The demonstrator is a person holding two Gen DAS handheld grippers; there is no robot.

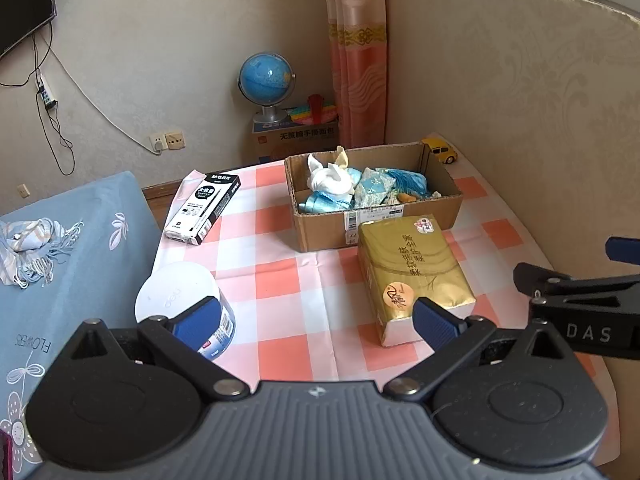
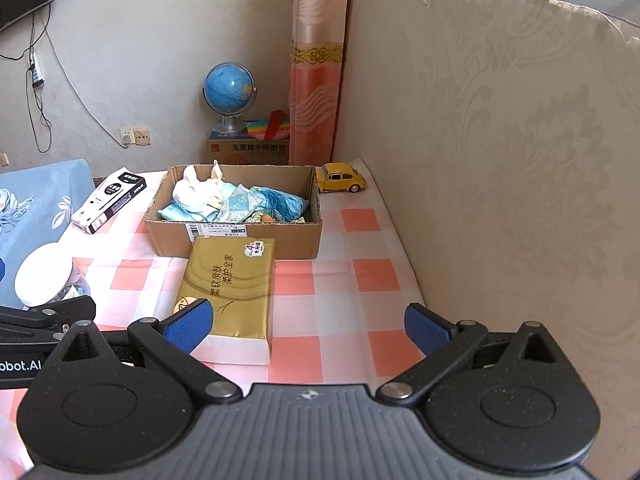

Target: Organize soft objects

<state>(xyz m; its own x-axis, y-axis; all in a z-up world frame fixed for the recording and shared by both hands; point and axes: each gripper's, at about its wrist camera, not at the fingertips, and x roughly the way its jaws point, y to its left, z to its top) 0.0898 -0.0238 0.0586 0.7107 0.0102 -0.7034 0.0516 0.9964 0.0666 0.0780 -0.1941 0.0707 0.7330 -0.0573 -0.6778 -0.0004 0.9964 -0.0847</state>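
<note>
Both the left gripper [image 1: 318, 318] and right gripper [image 2: 308, 326] hover open above the counter [image 1: 276, 280], the gold tissue pack [image 2: 230, 292] lying before the cardboard box [image 2: 236, 236].

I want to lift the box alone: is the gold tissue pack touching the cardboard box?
Cannot tell. In both wrist views the gold tissue pack overlaps the cardboard box front wall, hiding any gap.

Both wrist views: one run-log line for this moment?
left tool: open, empty | right tool: open, empty | gold tissue pack: on table, before cardboard box | box: holds soft items
</note>
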